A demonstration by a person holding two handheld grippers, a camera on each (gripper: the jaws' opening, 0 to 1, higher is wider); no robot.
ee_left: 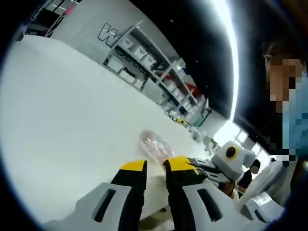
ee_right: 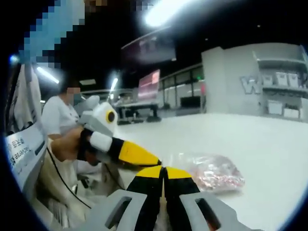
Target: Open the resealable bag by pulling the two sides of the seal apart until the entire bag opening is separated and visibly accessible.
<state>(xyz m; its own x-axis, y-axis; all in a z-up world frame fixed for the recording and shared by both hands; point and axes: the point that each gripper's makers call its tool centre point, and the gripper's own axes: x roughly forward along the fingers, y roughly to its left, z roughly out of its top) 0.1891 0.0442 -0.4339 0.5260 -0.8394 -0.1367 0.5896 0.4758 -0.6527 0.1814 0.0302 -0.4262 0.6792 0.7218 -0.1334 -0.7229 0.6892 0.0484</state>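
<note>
You have both the left gripper [ee_left: 155, 168] and right gripper [ee_right: 163, 172] pinched narrow at the resealable bag [ee_right: 211, 172] edge just ahead, but whether they hold it is unclear and its seal looks unopened.

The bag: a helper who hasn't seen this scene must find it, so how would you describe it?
Look at the wide white table. Near its edge, just ahead of the yellow-tipped grippers, lies the bag, also seen in the left gripper view. It is a clear, crinkled plastic pouch with pinkish contents, lying flat, the one loose item on that surface.
</note>
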